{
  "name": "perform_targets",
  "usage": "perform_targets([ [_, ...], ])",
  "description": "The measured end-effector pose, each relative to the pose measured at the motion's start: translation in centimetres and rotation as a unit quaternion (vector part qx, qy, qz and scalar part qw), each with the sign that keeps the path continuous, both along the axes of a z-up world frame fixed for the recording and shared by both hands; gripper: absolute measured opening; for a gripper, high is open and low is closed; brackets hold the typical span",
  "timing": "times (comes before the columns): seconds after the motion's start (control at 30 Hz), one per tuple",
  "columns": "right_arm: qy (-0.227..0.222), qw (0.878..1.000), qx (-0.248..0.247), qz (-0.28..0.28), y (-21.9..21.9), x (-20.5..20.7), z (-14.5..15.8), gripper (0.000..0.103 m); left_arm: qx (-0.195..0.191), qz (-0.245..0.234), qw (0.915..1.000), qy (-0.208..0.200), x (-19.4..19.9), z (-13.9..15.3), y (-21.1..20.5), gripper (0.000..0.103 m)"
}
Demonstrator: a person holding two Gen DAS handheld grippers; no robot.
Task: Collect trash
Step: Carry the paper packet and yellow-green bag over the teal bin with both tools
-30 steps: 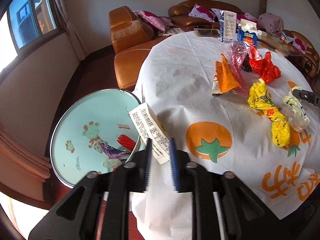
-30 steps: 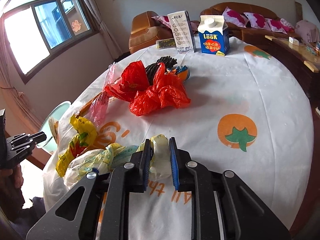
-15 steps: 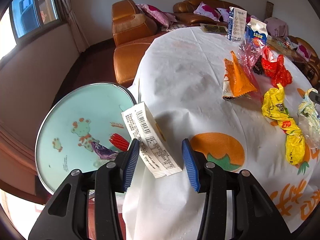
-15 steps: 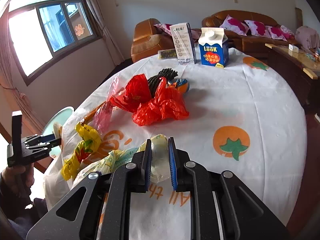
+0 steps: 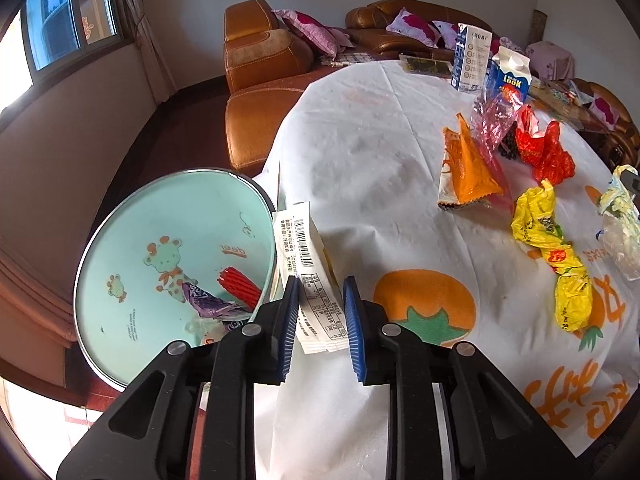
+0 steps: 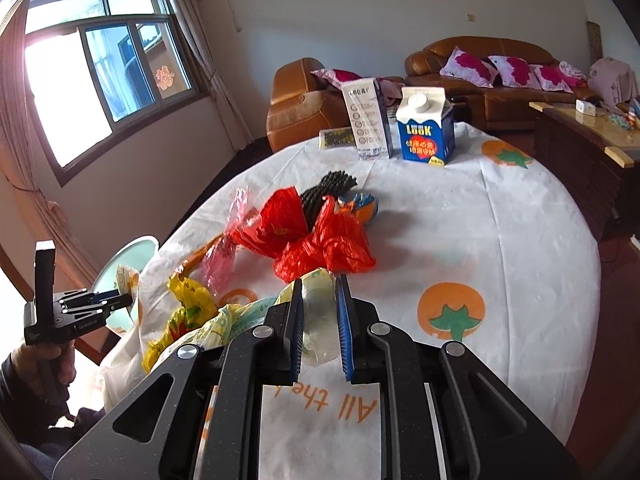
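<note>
A white barcode-printed wrapper (image 5: 314, 276) stands between the blue pads of my left gripper (image 5: 321, 286), at the table's edge beside the teal bin (image 5: 140, 220). The jaws are closing and the pads touch the wrapper on both sides. A red wrapper (image 5: 240, 286) and a purple one (image 5: 208, 304) lie in the bin. My right gripper (image 6: 319, 292) is shut on a pale clear plastic bag (image 6: 316, 320), which it holds just above the tablecloth. The right wrist view also shows the left gripper (image 6: 100, 304), held by a hand (image 6: 40, 364).
On the white tablecloth (image 5: 360, 140) lie a yellow bag (image 5: 552, 248), an orange packet (image 5: 468, 168), a pink clear wrap (image 5: 492, 120) and a red bag (image 6: 320, 236). A blue milk carton (image 6: 424, 128) and a tall box (image 6: 366, 116) stand at the far edge. Brown sofas stand behind the table.
The left jaws opened wide around the white wrapper, then narrowed onto it again. The right gripper rose a little with the pale bag in it.
</note>
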State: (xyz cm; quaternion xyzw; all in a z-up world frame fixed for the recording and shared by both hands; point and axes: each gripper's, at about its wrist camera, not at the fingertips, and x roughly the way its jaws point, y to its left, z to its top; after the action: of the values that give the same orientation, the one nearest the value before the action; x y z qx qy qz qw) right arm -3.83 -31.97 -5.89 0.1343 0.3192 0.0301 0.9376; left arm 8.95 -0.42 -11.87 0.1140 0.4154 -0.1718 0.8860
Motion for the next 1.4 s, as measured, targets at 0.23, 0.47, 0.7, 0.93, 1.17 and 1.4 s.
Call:
perform_targets([
  [0.23, -0.016, 1.000, 0.002, 0.004, 0.7, 0.6, 1.7, 0.016, 0.016, 0.012, 0.9993, -0.033, -0.7, 2.2, 0.9, 0.022],
  [0.47, -0.036, 0.999, -0.021, 0.029, 4.0, 4.4, 3.2, 0.016, 0.047, 0.038, 0.9958, -0.068, -0.6, 3.9, 2.5, 0.022],
  [0.7, -0.044, 0.996, -0.036, 0.069, 8.7, 9.2, 3.9, 0.016, 0.064, 0.067, 0.9922, -0.083, 0.2, 4.5, 4.6, 0.022],
  [0.93, -0.043, 0.994, -0.034, 0.100, 12.6, 13.3, 4.3, 0.016, 0.076, 0.099, 0.9885, -0.086, 1.1, 4.5, 7.1, 0.022],
  [1.17, -0.029, 0.991, -0.041, 0.126, 16.5, 17.2, 4.2, 0.016, 0.097, 0.123, 0.9843, -0.081, 2.2, 3.7, 9.0, 0.022],
  [1.4, -0.019, 0.987, -0.062, 0.147, 21.2, 19.8, 3.3, 0.016, 0.109, 0.142, 0.9809, -0.078, 3.1, 3.2, 10.2, 0.022],
])
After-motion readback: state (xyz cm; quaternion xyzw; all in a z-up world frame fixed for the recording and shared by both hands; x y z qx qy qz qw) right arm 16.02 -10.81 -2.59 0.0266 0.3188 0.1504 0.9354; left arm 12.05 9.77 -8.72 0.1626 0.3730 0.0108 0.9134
